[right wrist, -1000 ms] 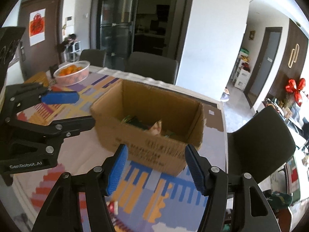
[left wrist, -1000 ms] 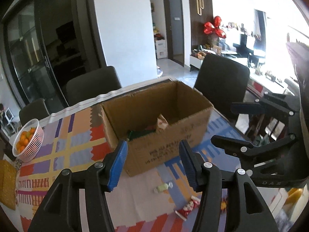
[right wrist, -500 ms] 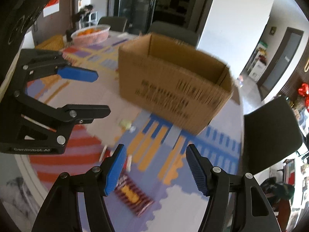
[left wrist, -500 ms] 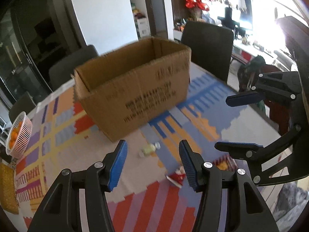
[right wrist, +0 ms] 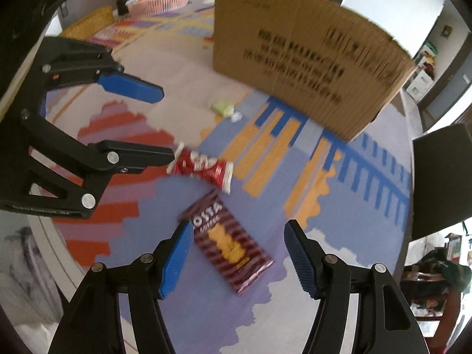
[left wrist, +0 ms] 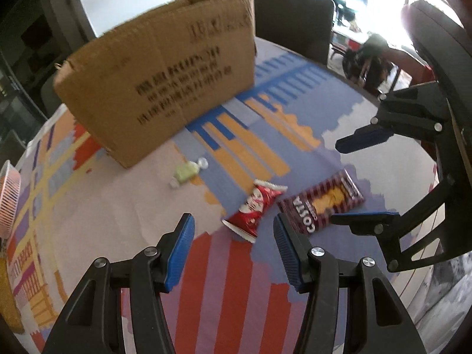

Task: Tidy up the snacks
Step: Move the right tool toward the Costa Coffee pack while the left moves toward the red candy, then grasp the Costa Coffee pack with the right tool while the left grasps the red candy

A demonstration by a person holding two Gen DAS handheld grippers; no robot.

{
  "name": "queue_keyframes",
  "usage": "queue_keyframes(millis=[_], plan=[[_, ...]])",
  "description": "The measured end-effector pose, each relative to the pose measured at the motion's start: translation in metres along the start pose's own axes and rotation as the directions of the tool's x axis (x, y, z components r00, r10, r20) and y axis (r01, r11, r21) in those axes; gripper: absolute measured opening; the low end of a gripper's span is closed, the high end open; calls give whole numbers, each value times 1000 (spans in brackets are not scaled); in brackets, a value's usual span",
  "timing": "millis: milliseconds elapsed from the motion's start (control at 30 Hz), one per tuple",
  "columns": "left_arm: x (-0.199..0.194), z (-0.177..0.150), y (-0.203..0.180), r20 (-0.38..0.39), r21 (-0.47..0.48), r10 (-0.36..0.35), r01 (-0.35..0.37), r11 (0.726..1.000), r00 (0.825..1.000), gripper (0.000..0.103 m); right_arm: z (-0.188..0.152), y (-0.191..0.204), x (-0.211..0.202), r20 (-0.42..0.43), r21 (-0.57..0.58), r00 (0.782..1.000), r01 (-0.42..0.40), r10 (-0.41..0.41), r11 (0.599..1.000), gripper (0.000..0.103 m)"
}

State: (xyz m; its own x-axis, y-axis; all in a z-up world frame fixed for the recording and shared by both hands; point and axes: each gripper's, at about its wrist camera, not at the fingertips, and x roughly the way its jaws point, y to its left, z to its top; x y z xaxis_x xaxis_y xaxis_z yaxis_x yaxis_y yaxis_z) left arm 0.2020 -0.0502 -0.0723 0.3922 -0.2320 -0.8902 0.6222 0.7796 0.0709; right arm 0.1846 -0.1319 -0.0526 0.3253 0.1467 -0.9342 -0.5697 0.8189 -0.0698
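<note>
A cardboard box (left wrist: 159, 79) stands on the patterned tablecloth; it also shows in the right wrist view (right wrist: 306, 56). Three snacks lie in front of it: a small green candy (left wrist: 186, 172) (right wrist: 223, 107), a red packet (left wrist: 256, 206) (right wrist: 203, 166) and a dark striped Costa biscuit pack (left wrist: 321, 203) (right wrist: 228, 243). My left gripper (left wrist: 233, 250) is open, just above and short of the red packet; it also shows in the right wrist view (right wrist: 147, 124). My right gripper (right wrist: 236, 253) is open, with its fingers either side of the Costa pack; it also shows in the left wrist view (left wrist: 365, 180).
A pink basket of oranges (right wrist: 160, 0) stands at the far end of the table (left wrist: 6, 194). Dark chairs stand behind the box (left wrist: 292, 20) and at the table's right side (right wrist: 442, 177). The table edge (right wrist: 53, 236) runs close below both grippers.
Both grippers have dropped from above the box down toward the tabletop snacks. The box has gone from below me to ahead of me; the snacks have grown large. Both stay open.
</note>
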Motion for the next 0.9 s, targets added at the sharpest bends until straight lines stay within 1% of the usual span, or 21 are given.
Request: queue_keyframes(millis=[233, 433, 500, 667, 800, 900], plan=[[25, 0, 2, -34, -4, -53, 53, 999, 998, 55, -5, 0, 21, -51, -28, 999, -18, 16, 999, 65], [40, 3, 2, -52, -5, -69, 69, 998, 996, 54, -8, -1, 33, -86, -38, 995, -50, 47, 998, 65], [44, 5, 3, -53, -13, -80, 79, 997, 995, 54, -8, -1, 37, -93, -46, 995, -50, 45, 998, 65], [49, 7, 3, -58, -25, -94, 93, 995, 994, 49, -8, -2, 38, -73, -35, 996, -61, 59, 998, 65], [51, 10, 3, -56, -44, -107, 104, 994, 993, 46, -8, -14, 41, -58, 26, 994, -95, 97, 995, 65], [52, 12, 4, -56, -59, -115, 111, 992, 992, 44, -10, -18, 41, -41, 51, 996, -83, 85, 995, 63]])
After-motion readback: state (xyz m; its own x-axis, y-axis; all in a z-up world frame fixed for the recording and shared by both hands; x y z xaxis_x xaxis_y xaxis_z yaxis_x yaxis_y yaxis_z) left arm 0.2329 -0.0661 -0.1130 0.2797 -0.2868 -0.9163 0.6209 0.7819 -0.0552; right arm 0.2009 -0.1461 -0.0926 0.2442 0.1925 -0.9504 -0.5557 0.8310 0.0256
